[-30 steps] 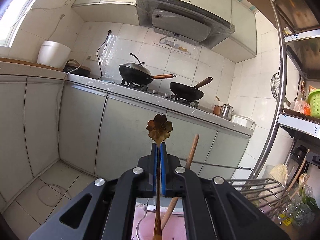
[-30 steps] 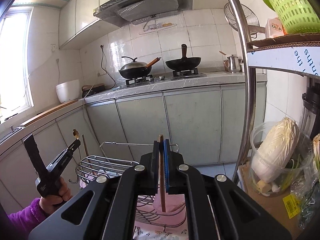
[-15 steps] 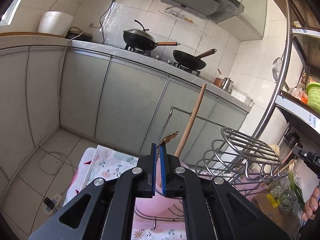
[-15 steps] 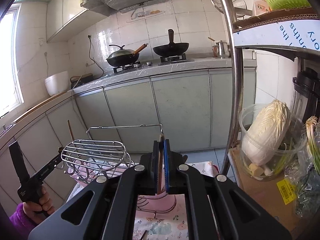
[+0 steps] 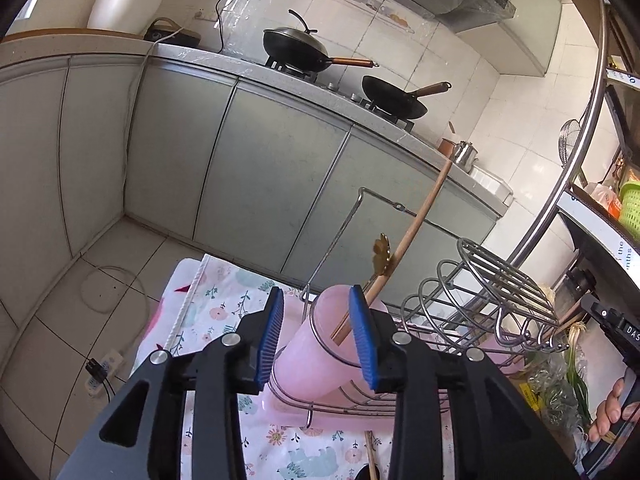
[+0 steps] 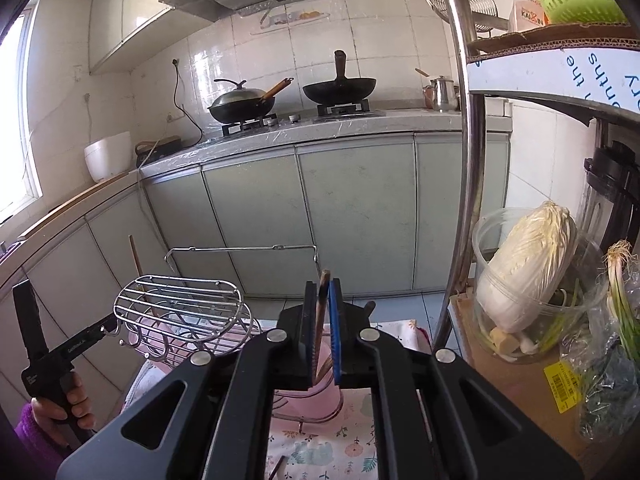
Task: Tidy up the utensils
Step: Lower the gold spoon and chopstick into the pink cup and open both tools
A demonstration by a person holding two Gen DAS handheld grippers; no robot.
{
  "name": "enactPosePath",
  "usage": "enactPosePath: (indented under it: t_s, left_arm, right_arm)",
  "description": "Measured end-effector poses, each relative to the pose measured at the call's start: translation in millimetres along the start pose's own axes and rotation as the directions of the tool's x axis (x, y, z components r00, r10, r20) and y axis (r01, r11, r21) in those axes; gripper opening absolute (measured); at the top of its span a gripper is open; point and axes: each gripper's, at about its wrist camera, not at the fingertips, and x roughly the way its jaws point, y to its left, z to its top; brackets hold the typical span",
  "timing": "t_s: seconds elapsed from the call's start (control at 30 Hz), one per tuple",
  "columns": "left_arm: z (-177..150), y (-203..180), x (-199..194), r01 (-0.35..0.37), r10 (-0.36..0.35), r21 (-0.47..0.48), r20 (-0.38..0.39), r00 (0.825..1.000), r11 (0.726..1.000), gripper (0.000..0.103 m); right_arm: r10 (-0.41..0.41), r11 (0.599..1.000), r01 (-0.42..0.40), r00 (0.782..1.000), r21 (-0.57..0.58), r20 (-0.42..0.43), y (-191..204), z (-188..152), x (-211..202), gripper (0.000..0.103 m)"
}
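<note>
My left gripper (image 5: 316, 340) stands over the pink cup (image 5: 320, 360) in the wire dish rack (image 5: 492, 288). Its jaws are opening, with only the cup's rim between the blue pads (image 5: 272, 336), untouched. A gold spoon with a flower-shaped end (image 5: 382, 254) leans free in the cup beside a long wooden handle (image 5: 420, 220). My right gripper (image 6: 320, 320) is shut on a thin brown wooden stick (image 6: 322, 300) that points up, to the right of the rack (image 6: 180, 304). A hand in a purple sleeve holds the left gripper (image 6: 60, 354) at the left edge.
The rack sits on a floral cloth (image 5: 216, 308) where a loose stick (image 5: 372, 456) lies in front. A steel shelf post (image 6: 460, 160), a tub with a cabbage (image 6: 528, 268) and bagged green onions (image 6: 620, 280) crowd the right. Grey-green cabinets (image 6: 352, 216) stand behind.
The left gripper tipped down over the pink cup with the gold spoon, then opened; the spoon now leans loose in the cup. The right gripper still holds its stick.
</note>
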Motion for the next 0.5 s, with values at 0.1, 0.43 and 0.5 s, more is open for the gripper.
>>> enactPosePath:
  t_s: [0.1,0.43,0.5]
  left_arm:
    - [-2,1,-5,0.01,-0.01,-0.014,-0.008,1.0,1.0,0.033]
    - [-17,-3,-25,0.04,-0.04,0.001,-0.037,0.998,0.999,0.033]
    - [-23,-5,-28,0.05,-0.049,0.015,-0.054,0.997,0.999,0.033]
  right_arm:
    - [0.003,1.0,-0.002,1.0,-0.009,0.016,2,1,-8,0.009]
    - [0.035,0.999,-0.031,0.994,-0.042,0.101,15,1,-58,0.03]
    - [0.048,0.997,-0.041,0.993,-0.062,0.112,22,-3,-68,0.031]
